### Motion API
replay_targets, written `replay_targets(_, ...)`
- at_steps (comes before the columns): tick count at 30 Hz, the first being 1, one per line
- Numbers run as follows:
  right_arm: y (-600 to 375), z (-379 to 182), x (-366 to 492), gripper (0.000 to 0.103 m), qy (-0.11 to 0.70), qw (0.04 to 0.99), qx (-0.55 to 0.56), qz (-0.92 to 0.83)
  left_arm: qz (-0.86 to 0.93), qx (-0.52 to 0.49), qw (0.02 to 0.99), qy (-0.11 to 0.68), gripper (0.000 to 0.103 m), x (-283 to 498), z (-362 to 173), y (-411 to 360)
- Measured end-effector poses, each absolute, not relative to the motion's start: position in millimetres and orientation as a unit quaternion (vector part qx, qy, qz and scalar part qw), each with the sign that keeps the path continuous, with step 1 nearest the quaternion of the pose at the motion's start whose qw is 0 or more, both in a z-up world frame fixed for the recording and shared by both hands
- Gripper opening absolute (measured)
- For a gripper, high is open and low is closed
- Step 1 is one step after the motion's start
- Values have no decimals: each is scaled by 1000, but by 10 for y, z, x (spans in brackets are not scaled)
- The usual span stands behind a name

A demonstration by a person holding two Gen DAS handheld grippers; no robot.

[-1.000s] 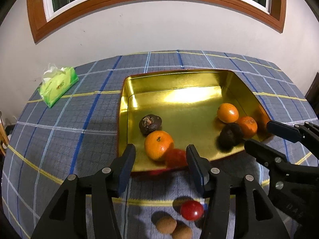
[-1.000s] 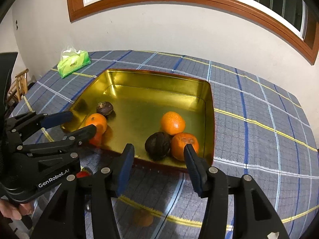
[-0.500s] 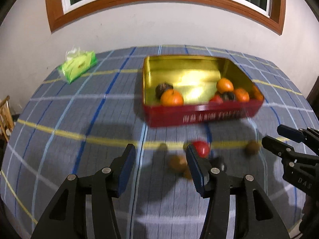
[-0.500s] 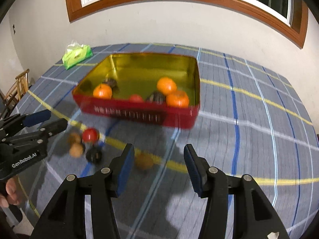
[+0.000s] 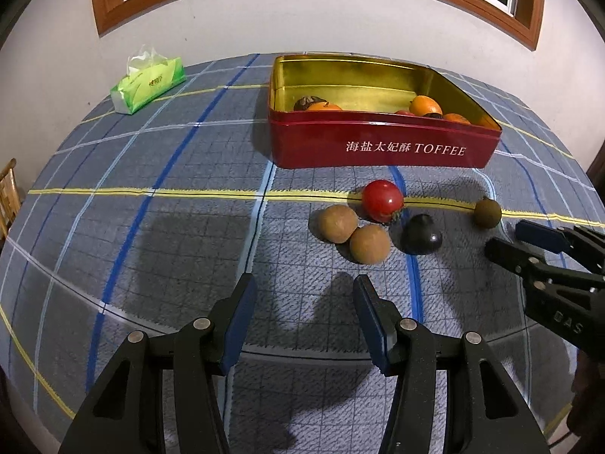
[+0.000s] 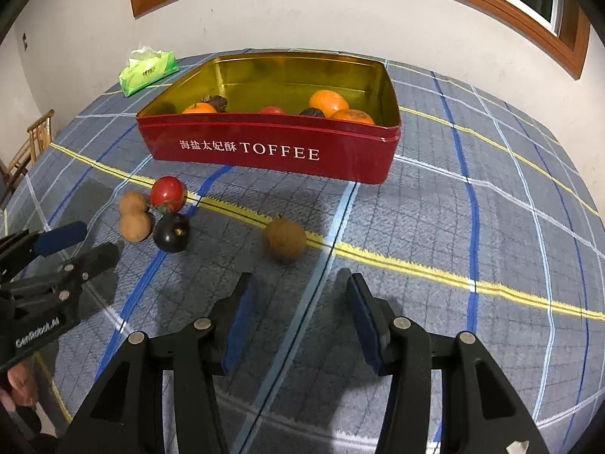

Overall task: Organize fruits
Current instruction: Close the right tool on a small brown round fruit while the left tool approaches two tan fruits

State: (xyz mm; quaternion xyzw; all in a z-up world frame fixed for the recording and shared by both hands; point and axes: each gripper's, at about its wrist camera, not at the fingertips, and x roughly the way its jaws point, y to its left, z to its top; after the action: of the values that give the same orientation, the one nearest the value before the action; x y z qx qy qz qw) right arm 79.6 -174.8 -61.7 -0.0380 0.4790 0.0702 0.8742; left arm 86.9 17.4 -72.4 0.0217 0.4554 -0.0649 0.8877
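A red toffee tin point(image 5: 382, 147) point(image 6: 264, 149) with a gold inside holds oranges point(image 6: 328, 102), dark fruits and a red one. On the cloth in front of it lie a red tomato point(image 5: 382, 200) point(image 6: 168, 193), two brown round fruits point(image 5: 369, 244) point(image 6: 134, 226), a dark plum point(image 5: 421, 234) point(image 6: 172, 232) and a lone brown fruit point(image 5: 487, 212) point(image 6: 284, 240). My left gripper point(image 5: 304, 317) hovers open and empty, short of the cluster. My right gripper point(image 6: 297, 312) is empty, its jaws closing slightly, just short of the lone brown fruit.
A green tissue pack point(image 5: 147, 83) point(image 6: 148, 70) lies at the far left of the checked tablecloth point(image 5: 151, 227). A wooden chair point(image 6: 30, 147) stands past the table's left edge. A wall with a wood-framed window rises behind.
Both grippers have pulled back from over the tin and dropped lower; the tin's red front wall and the loose fruits in front of it now show fully.
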Motion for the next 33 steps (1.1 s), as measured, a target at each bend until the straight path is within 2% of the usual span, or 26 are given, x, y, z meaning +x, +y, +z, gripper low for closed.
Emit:
replay_targets(4,-1679,-625,895,43,474,877,-44,71,-65,20,888,456,54,909,-736,152)
replay_targets(12,-1654,-615,943,23,471,879,-41,66,-69,13,888,455,54,944,-743,102)
replay_targets(33,-1845,-618,839,23,471,880,-31,50,-74,26,891,446,54,995,-731,-165)
